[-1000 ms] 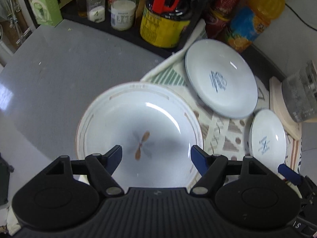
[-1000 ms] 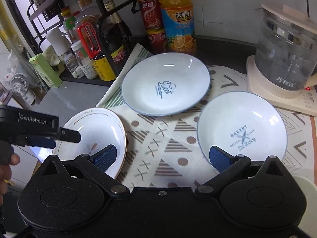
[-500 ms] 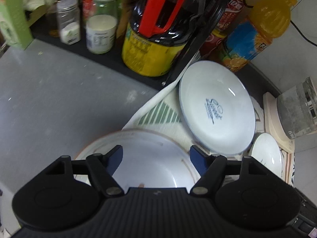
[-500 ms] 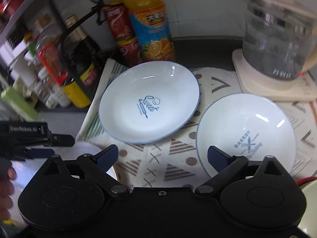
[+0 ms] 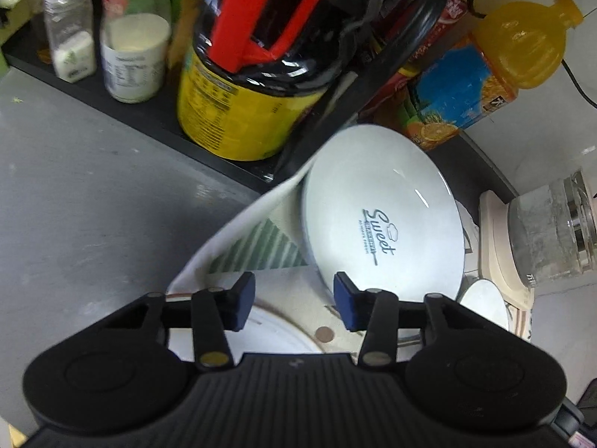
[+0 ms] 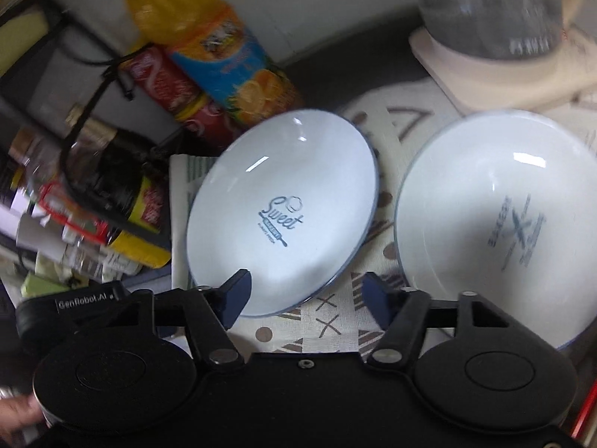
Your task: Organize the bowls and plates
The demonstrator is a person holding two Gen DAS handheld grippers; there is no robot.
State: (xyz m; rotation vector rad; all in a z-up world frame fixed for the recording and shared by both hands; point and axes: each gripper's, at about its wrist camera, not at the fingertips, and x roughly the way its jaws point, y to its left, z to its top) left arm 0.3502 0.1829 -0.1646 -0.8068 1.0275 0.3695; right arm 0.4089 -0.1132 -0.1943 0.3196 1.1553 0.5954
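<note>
Both tongs stand partly open with nothing between their blue pads, and both have just been closing. Left tongs [image 5: 294, 304] hang over the far rim of the gold-rimmed plate [image 5: 272, 330], which lies directly under them on the patterned cloth [image 5: 238, 250] at the edge of the grey worktop [image 5: 86, 186]; neither pad presses on that rim. Just beyond and to the right of these tongs lies the "Sweet" plate [image 5: 384, 212], its near edge close to the right-hand pad. Right tongs [image 6: 304, 296] point at the same "Sweet" plate [image 6: 283, 212] from the other side: its near rim sits at the left-hand pad, while the gap between the pads shows only cloth. The "Bakery" plate [image 6: 496, 220] lies to the right of them, near but apart. By this reading the left hand is nearest the gold-rimmed plate and the right hand nearest the "Sweet" plate, whose rim it would meet by shifting slightly left.
</note>
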